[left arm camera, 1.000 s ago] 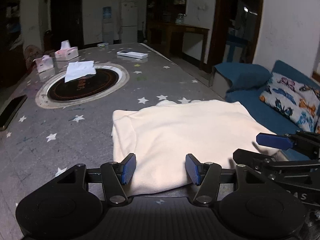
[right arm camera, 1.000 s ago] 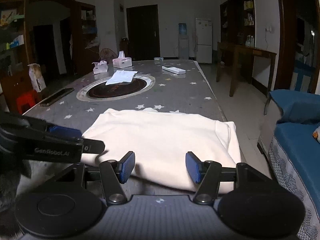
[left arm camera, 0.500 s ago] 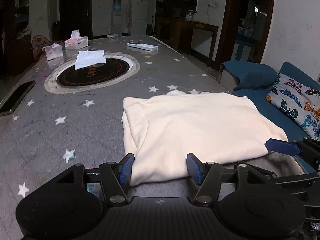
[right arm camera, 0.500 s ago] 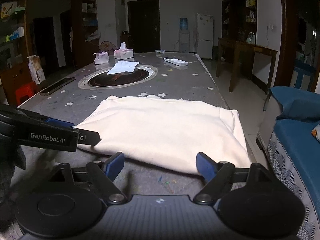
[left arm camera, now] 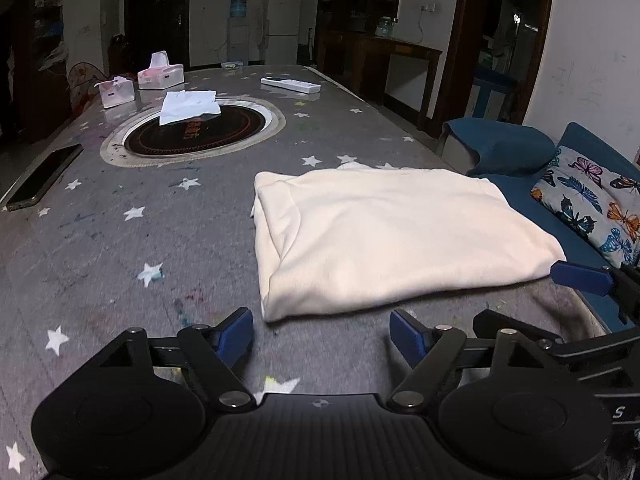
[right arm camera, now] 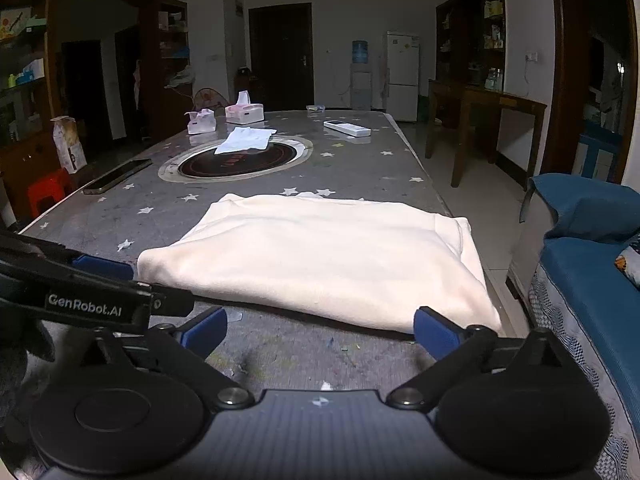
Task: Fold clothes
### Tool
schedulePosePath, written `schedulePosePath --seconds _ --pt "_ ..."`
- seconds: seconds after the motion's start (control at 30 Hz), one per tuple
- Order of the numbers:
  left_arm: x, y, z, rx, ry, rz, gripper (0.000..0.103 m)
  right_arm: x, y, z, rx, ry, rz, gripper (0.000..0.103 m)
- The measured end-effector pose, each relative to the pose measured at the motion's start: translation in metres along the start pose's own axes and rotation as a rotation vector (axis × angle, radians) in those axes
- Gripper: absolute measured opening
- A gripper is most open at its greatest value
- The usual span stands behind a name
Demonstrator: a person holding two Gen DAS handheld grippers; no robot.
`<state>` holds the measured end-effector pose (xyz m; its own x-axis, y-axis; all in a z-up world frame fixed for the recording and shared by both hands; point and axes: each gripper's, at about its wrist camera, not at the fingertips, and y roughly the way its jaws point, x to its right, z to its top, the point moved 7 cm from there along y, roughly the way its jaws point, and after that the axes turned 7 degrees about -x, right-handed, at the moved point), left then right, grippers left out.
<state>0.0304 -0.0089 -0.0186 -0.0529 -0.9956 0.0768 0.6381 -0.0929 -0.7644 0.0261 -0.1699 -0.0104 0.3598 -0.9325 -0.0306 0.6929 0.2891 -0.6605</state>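
A cream garment (left arm camera: pixel 392 236) lies folded into a flat rectangle on the grey star-patterned table (left arm camera: pixel 120 240), near its right edge; it also shows in the right wrist view (right arm camera: pixel 328 260). My left gripper (left arm camera: pixel 322 332) is open and empty, just short of the garment's near left corner. My right gripper (right arm camera: pixel 320 330) is open wide and empty, just short of the garment's near edge. Each gripper shows at the side of the other's view, the right one (left arm camera: pixel 580 280) and the left one (right arm camera: pixel 100 276).
A round black hotplate (left arm camera: pixel 192 132) with a white cloth (left arm camera: pixel 188 104) on it sits mid-table. Two tissue boxes (left arm camera: pixel 160 74), a remote (left arm camera: pixel 290 85) and a phone (left arm camera: pixel 44 176) lie farther off. A blue sofa (left arm camera: pixel 560 200) with a butterfly cushion stands right of the table.
Both grippers have drawn back from the garment's near edge and their jaws have opened wider. The garment lies flat and released.
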Motion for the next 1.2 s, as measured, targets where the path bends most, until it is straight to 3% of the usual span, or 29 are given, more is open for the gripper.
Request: schedulePosePath --seconds 0.67,1.2 --pt "-0.016 -0.022 -0.022 0.021 -0.038 0.041 0.103 -0.009 -0.01 -0.011 -0.01 0.039 0.007 0.103" --pt "-0.025 -0.038 -0.042 0.02 -0.064 0.067 0.103 -0.022 -0.025 -0.023 0.0 0.031 0.001 0.103"
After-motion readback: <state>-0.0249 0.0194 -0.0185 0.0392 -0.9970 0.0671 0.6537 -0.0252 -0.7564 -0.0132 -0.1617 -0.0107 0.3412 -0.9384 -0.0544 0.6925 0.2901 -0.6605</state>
